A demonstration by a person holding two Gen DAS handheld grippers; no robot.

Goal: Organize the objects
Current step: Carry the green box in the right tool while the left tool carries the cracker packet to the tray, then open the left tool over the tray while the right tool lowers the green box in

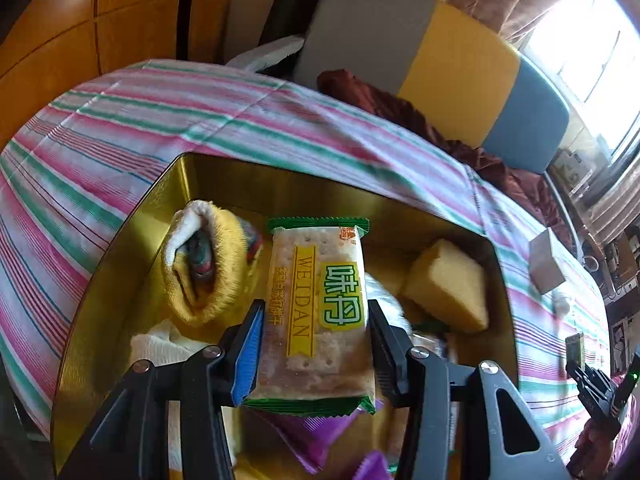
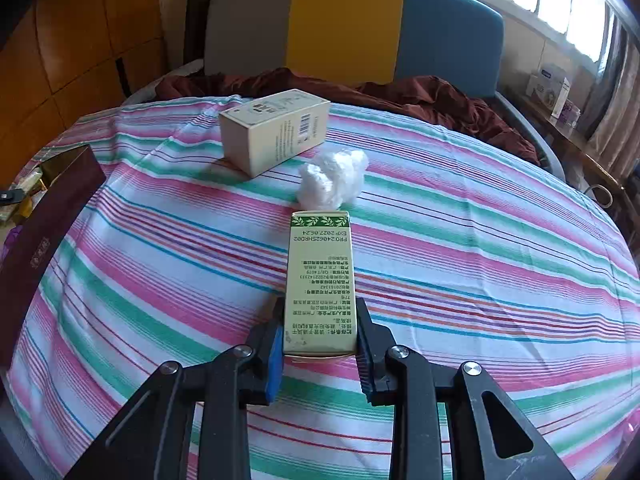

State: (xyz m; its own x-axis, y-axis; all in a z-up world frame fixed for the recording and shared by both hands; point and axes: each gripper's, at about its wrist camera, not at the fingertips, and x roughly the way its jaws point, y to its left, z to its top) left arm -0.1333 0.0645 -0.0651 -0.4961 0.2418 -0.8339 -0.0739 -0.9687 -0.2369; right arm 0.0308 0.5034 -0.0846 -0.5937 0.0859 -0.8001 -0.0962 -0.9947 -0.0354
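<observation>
My left gripper [image 1: 316,320] is shut on a green-edged cracker packet [image 1: 318,304] and holds it over an open gold tin box [image 1: 120,256]. In the box lie a yellow rolled sock [image 1: 208,272], a yellow sponge cake piece [image 1: 448,284], white tissue [image 1: 160,346] and purple packets [image 1: 316,436]. My right gripper [image 2: 320,320] is shut on a slim green-and-cream carton [image 2: 318,280], held over the striped tablecloth [image 2: 480,260]. The gold box's dark outer side [image 2: 44,232] shows at the left edge of the right wrist view.
A larger cream box [image 2: 276,130] and a white crumpled tissue ball [image 2: 334,178] lie on the cloth ahead of my right gripper. A dark red blanket [image 2: 400,96] and a grey-yellow-blue headboard [image 2: 352,28] lie beyond. A wooden wall [image 2: 60,40] is at the left.
</observation>
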